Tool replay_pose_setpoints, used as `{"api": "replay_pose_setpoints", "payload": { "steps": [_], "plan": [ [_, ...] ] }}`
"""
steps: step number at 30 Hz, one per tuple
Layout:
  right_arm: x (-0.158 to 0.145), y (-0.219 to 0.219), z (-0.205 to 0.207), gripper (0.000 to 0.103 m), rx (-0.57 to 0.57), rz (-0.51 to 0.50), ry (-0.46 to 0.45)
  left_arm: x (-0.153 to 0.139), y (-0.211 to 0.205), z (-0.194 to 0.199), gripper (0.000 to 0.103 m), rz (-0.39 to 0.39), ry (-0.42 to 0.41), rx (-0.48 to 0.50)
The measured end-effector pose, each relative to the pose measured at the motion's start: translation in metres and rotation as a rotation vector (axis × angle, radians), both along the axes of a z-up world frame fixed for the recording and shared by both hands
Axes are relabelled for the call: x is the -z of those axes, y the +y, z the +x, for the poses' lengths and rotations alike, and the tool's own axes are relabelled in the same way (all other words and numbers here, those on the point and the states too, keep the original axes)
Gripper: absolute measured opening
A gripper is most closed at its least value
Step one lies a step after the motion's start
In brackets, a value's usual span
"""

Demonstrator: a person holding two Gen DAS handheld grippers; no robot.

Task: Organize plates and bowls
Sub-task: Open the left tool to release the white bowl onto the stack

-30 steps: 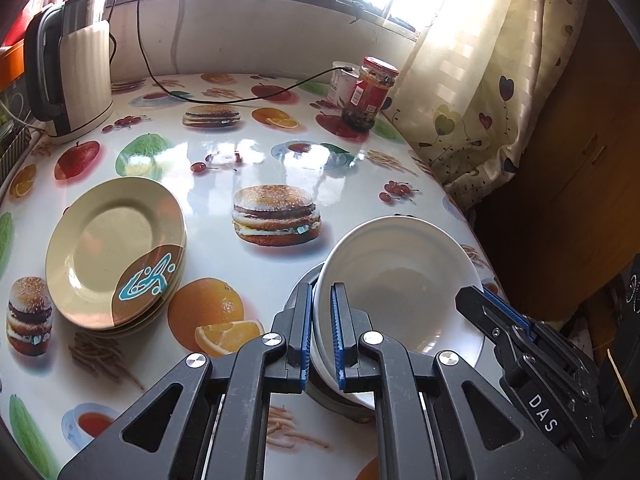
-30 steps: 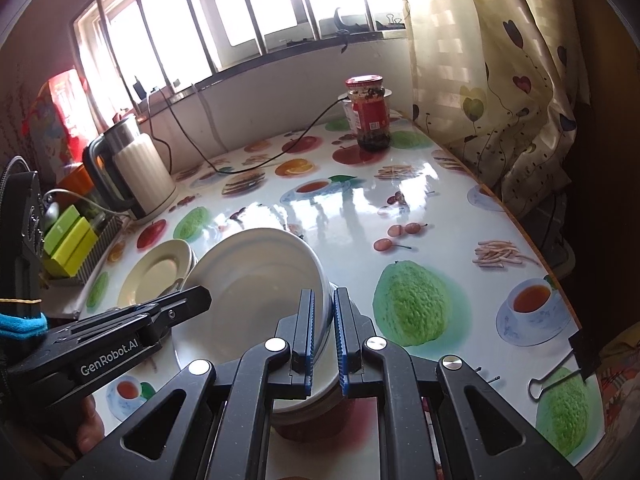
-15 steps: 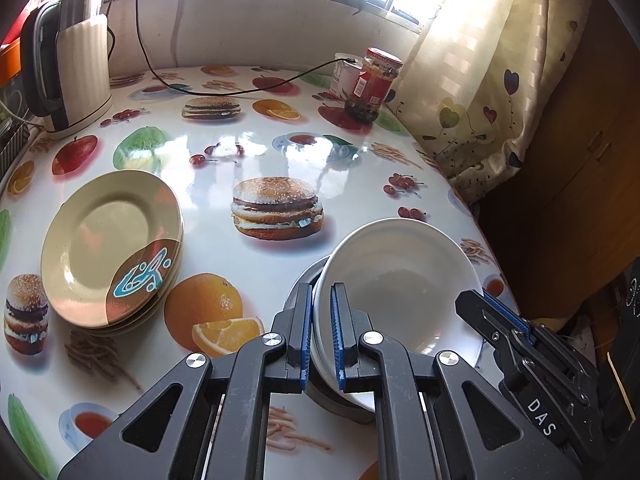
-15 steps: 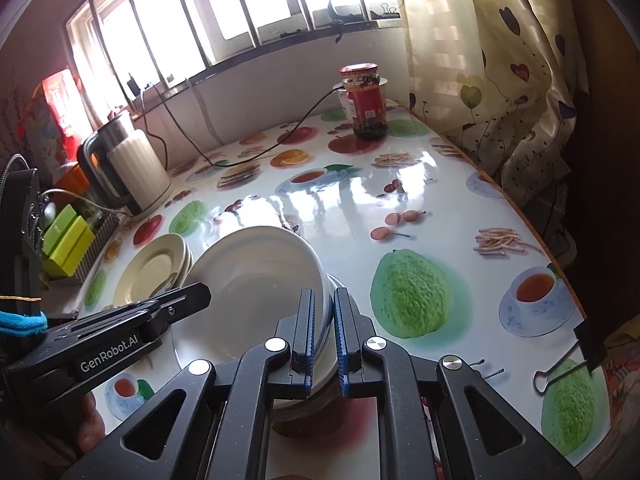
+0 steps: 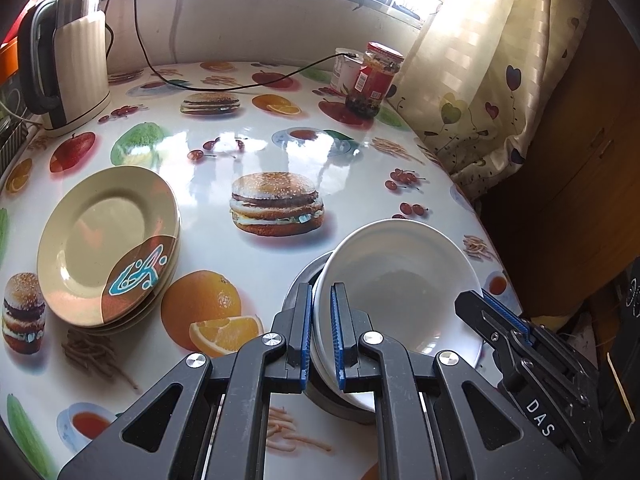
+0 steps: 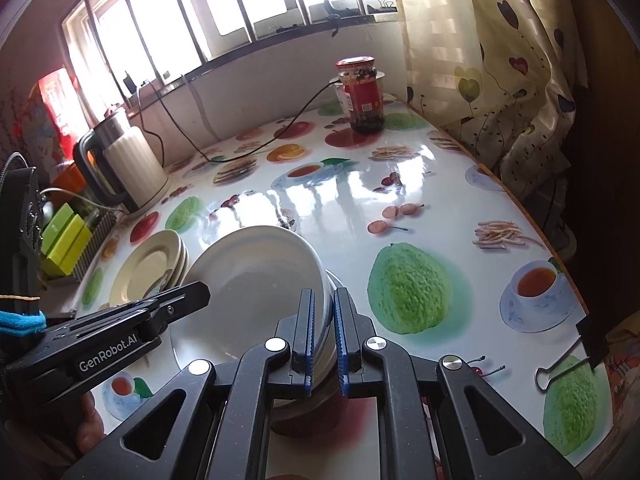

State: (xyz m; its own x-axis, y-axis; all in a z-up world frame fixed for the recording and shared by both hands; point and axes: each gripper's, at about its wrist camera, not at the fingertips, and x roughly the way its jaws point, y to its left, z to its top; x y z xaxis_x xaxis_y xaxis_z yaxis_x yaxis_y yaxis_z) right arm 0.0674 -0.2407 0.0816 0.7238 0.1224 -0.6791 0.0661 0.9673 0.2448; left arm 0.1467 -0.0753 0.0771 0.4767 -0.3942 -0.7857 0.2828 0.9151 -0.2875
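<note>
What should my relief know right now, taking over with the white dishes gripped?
Left gripper: jaws shut on the white dishes' left rim.
Right gripper: jaws shut on the opposite rim.
The white dishes sit tilted over a metal bowl near the table's front edge.
Done: beige plates stacked at left.
Left: probably level and settle the white dishes, then release.

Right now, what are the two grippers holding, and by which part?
Both hold the white plate by its rim: the left gripper is clamped on the plate's left edge, the right gripper on the opposite edge.
</note>
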Motion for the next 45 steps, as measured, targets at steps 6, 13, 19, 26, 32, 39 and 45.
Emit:
{"api": "replay_pose_setpoints", "payload": {
  "steps": [6,13,19,26,32,39,45],
  "plan": [
    [0.001,-0.001,0.000,0.010,0.001,0.001,0.002,0.001,-0.001,0.002,0.009,0.002,-0.002,0.003],
    [0.001,-0.002,0.000,0.011,0.000,0.002,0.000,0.000,-0.001,0.002,0.009,0.004,-0.005,0.004],
    [0.002,-0.002,0.001,0.012,-0.001,0.007,0.001,0.000,-0.001,0.003,0.009,-0.006,-0.002,0.002],
    [0.001,-0.003,-0.001,0.014,0.001,0.011,-0.004,0.001,0.001,0.001,0.013,-0.018,-0.001,0.006],
    [0.001,-0.004,-0.001,0.025,0.001,0.013,-0.009,-0.004,0.002,-0.003,0.025,-0.056,-0.017,0.017],
    [-0.009,-0.010,-0.011,0.036,0.020,0.032,-0.043,-0.014,0.010,-0.009,0.039,-0.086,-0.046,0.023],
    [-0.012,-0.024,-0.023,0.044,0.045,0.047,-0.067,-0.013,0.030,-0.013,0.039,-0.121,-0.047,0.008]
  ]
}}
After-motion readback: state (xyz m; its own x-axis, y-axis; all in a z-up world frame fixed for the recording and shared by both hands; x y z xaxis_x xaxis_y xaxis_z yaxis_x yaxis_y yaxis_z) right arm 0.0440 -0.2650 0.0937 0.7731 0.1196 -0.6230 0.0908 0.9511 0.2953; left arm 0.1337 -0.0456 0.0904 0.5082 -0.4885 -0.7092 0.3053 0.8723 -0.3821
